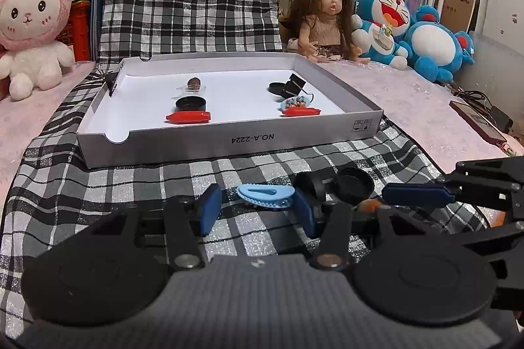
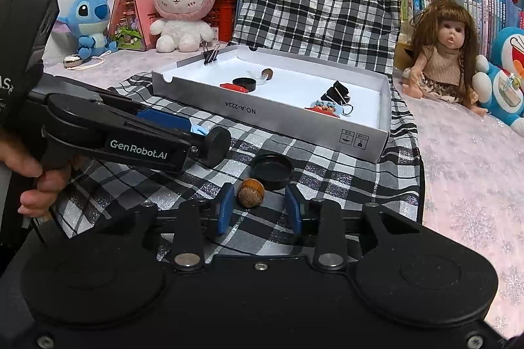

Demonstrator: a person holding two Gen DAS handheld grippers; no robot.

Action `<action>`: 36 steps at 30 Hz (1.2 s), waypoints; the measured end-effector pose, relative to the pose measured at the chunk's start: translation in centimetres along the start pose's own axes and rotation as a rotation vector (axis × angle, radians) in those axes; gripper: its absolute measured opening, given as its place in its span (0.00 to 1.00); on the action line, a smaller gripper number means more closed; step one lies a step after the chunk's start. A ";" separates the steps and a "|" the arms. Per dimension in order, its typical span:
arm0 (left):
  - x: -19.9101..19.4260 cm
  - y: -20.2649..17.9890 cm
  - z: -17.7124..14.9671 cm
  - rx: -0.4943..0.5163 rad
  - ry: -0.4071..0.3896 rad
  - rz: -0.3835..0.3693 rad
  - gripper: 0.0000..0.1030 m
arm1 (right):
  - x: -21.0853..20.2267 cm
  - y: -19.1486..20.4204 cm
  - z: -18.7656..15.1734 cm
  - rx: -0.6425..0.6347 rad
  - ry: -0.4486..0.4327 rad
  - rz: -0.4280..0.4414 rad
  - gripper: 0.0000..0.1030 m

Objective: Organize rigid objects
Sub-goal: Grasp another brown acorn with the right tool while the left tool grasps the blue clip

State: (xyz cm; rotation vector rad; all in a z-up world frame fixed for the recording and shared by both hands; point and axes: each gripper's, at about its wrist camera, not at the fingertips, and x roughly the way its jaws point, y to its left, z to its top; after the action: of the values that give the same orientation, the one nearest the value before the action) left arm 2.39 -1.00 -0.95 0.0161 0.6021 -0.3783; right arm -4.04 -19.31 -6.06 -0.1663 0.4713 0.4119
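Observation:
A light blue hair clip [image 1: 265, 196] lies on the plaid cloth between the fingers of my left gripper [image 1: 257, 205]. Its right pad [image 1: 304, 211] touches the clip, and a small gap shows at the left pad [image 1: 209, 208]. My right gripper [image 2: 258, 201] stands around a brown nut [image 2: 250, 192]; the left pad is close to it and the right pad is apart from it. Just beyond lie a black cap [image 2: 273, 170] and a second cap on its edge [image 2: 219, 146]. The white box [image 1: 229, 139] holds red pieces, black caps, binder clips, a nut and a hair clip.
The box lies on a plaid cloth [image 1: 98, 185] over a pink cover. A doll [image 1: 322, 18], blue plush toys [image 1: 386, 21] and a pink rabbit plush [image 1: 32, 18] line the back. A dark red device [image 1: 478, 123] with cables lies at the right. A hand [image 2: 32, 178] holds the left gripper's handle.

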 end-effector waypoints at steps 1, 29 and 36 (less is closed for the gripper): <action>-0.1 0.0 0.0 0.002 -0.002 0.002 0.59 | 0.0 0.0 0.0 -0.001 0.001 0.000 0.31; -0.1 -1.3 0.1 -0.040 -0.033 0.025 0.43 | 0.2 0.3 -0.1 0.063 -0.024 0.006 0.18; -0.4 -1.1 0.2 -0.049 -0.034 0.041 0.43 | -0.1 -0.3 0.1 0.089 -0.033 -0.001 0.17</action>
State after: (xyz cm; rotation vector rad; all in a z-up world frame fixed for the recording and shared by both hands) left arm 1.76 -1.94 -0.44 -0.0248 0.5765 -0.3231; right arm -3.96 -19.62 -5.93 -0.0738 0.4565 0.3918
